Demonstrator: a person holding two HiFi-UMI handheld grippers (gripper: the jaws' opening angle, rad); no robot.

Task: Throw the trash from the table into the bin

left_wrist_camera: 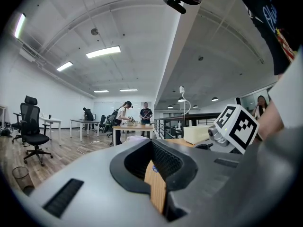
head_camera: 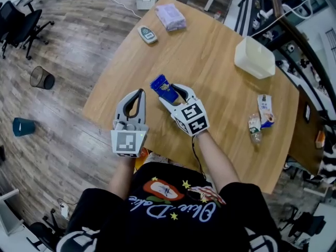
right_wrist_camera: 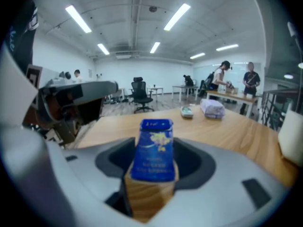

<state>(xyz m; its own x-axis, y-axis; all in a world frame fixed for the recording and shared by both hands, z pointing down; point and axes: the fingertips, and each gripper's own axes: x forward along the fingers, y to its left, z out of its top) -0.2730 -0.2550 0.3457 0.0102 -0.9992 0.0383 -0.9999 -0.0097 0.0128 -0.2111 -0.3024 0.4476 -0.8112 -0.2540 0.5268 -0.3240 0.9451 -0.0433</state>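
Observation:
A blue carton (head_camera: 160,84) stands between the jaws of my right gripper (head_camera: 168,92), which is shut on it just above the wooden table (head_camera: 210,72) near the front edge. In the right gripper view the carton (right_wrist_camera: 154,150) stands upright between the jaws of that gripper (right_wrist_camera: 154,167). My left gripper (head_camera: 140,92) hovers at the table's near left edge, level, its jaws together and empty; in the left gripper view only a sliver of wood shows inside this gripper (left_wrist_camera: 156,160). A black wire bin (head_camera: 41,78) stands on the floor to the far left.
A crushed bottle (head_camera: 255,127) and a small carton (head_camera: 266,111) lie at the table's right side. A white container (head_camera: 254,57), a purple pack (head_camera: 170,16) and a small device (head_camera: 147,34) sit further back. A teal tub (head_camera: 23,126) lies on the floor.

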